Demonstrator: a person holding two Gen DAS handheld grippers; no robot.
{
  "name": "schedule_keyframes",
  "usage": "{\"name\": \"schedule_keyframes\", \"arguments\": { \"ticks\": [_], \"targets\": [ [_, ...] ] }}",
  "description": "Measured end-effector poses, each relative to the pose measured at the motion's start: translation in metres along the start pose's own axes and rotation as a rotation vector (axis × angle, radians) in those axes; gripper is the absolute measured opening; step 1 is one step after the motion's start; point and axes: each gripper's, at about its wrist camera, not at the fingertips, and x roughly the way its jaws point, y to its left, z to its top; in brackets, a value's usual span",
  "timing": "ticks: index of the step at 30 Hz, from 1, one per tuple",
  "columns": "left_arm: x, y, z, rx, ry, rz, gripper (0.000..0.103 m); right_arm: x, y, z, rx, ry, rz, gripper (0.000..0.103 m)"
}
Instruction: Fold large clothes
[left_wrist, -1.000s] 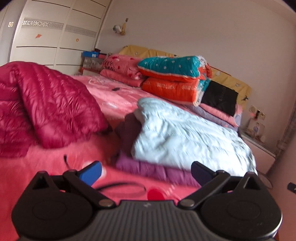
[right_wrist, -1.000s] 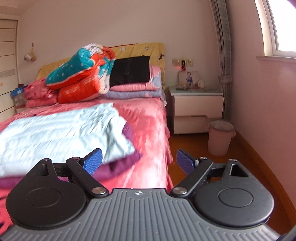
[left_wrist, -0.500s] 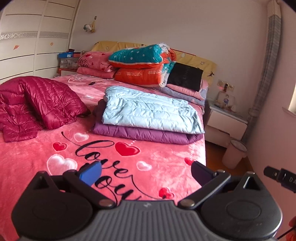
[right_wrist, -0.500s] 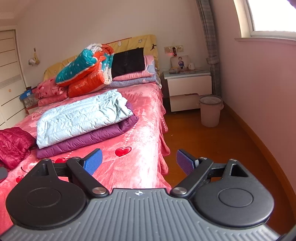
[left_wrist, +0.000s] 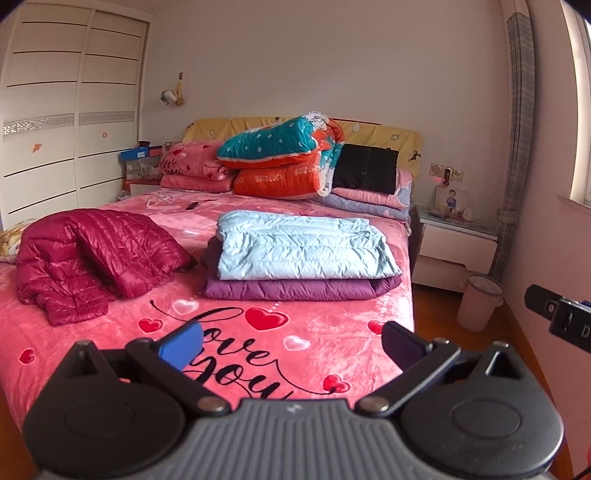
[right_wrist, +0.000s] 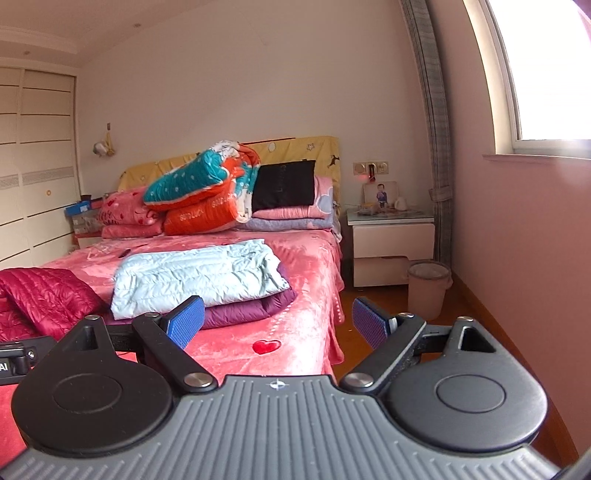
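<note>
A light blue down jacket (left_wrist: 303, 245) lies folded on top of a folded purple jacket (left_wrist: 295, 288) in the middle of the pink bed (left_wrist: 258, 343). To its left a crimson down jacket (left_wrist: 92, 251) lies crumpled and unfolded. My left gripper (left_wrist: 291, 345) is open and empty, held back above the foot of the bed. My right gripper (right_wrist: 277, 323) is also open and empty, near the bed's right edge. The same stack shows in the right wrist view: light blue jacket (right_wrist: 195, 275), purple jacket (right_wrist: 251, 308), crimson jacket (right_wrist: 40, 295).
Piled quilts and pillows (left_wrist: 284, 162) fill the head of the bed. A white wardrobe (left_wrist: 66, 122) stands at the left. A nightstand (right_wrist: 391, 240) and a pink bin (right_wrist: 428, 290) stand on the wooden floor to the right, under a window (right_wrist: 546, 74).
Both grippers have pulled back from the folded stack towards the foot of the bed, so the whole bed and all three jackets now show. Both stayed open.
</note>
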Motion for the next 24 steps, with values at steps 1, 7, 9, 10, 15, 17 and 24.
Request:
{"name": "schedule_keyframes", "arguments": {
  "ticks": [1,7,9,10,15,17,24],
  "targets": [
    [0.000,0.001,0.000,-0.002,-0.001,0.007,0.102,0.000,0.001,0.000,-0.005,0.002,0.005,0.103],
    [-0.002,0.003,-0.006,-0.011,-0.001,0.036,0.102,0.009,0.001,-0.002,-0.018,0.040,0.041,0.103],
    [-0.004,0.002,-0.008,-0.004,-0.002,0.051,0.102,0.012,0.002,-0.003,-0.029,0.047,0.047,0.103],
    [-0.003,0.001,-0.009,-0.002,-0.003,0.057,0.102,0.012,0.002,-0.003,-0.032,0.048,0.048,0.103],
    [-0.002,-0.001,-0.013,0.025,0.006,0.086,0.102,0.019,0.001,-0.005,-0.037,0.055,0.042,0.103],
    [-0.002,-0.001,-0.015,0.026,0.003,0.088,0.102,0.022,0.000,-0.007,-0.033,0.056,0.039,0.103],
    [-0.004,0.000,-0.017,0.014,-0.014,0.072,0.102,0.029,0.001,-0.010,-0.027,0.062,0.051,0.103]
  ]
}}
